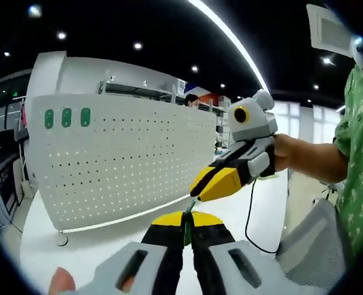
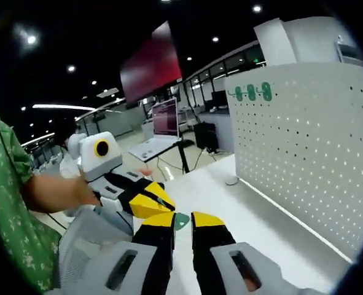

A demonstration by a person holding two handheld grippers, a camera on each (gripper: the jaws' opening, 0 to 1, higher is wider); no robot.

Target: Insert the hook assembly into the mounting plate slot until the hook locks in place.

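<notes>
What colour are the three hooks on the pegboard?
Green hooks on the white pegboard, clearest in the left gripper view.

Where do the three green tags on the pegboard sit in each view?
Left gripper view: green tags sit upper left, in the white pegboard's top corner.
Right gripper view: green tags sit upper right of centre, again in the white pegboard's top corner.
Shared landmark: the white pegboard.

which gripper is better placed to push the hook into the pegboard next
Probably left. The left gripper pinches a green hook between its jaws and faces the white pegboard. The right gripper has the board off to its side.
</notes>
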